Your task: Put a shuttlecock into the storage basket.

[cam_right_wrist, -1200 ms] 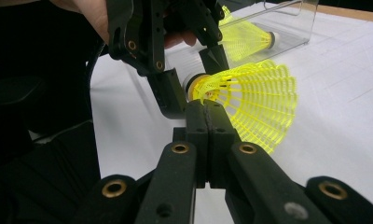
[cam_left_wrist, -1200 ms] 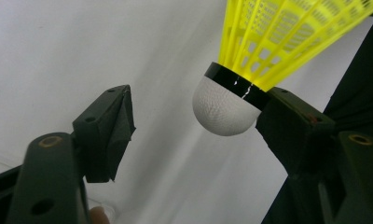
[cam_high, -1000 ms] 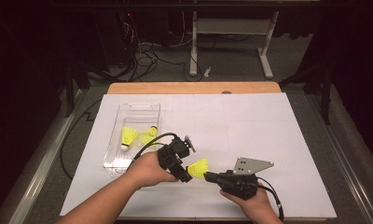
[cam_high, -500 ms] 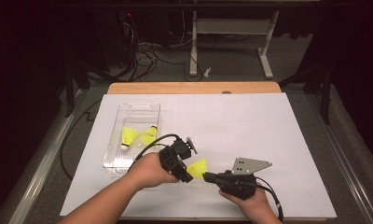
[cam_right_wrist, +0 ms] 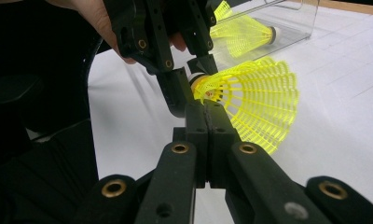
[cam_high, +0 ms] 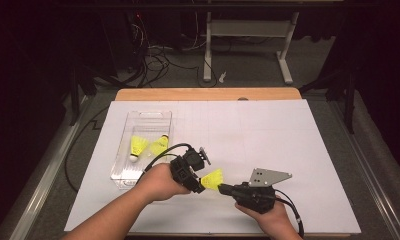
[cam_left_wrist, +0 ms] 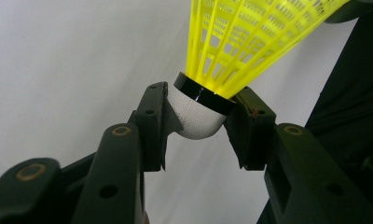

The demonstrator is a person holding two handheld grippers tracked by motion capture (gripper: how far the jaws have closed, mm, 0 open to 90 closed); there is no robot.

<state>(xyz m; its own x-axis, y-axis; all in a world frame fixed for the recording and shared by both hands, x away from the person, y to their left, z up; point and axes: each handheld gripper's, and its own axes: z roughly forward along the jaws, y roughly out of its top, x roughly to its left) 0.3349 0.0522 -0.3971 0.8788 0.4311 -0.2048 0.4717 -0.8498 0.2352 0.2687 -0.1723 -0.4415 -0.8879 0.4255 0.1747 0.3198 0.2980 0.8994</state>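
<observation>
A yellow shuttlecock [cam_high: 212,178] with a white cork is held just above the white sheet, near the table's front edge, between the two grippers. In the left gripper view my left gripper [cam_left_wrist: 198,116] has just been closing. Both its pads now touch the cork, below the skirt [cam_left_wrist: 250,42]. In the high view it sits at the shuttlecock's left [cam_high: 201,184]. My right gripper [cam_right_wrist: 205,109] is shut, its tips pinching the wall of the skirt [cam_right_wrist: 259,102]. It comes in from the right [cam_high: 222,188].
A clear plastic box [cam_high: 143,116] stands at the left of the white sheet [cam_high: 268,135], with two more yellow shuttlecocks [cam_high: 137,146] [cam_high: 159,146] inside. The box [cam_right_wrist: 292,21] lies just behind the left hand. A black cable [cam_high: 78,150] hangs off the table's left side.
The left gripper's jaws have drawn in onto the shuttlecock's cork. Both hands and the shuttlecock stay where they were.
</observation>
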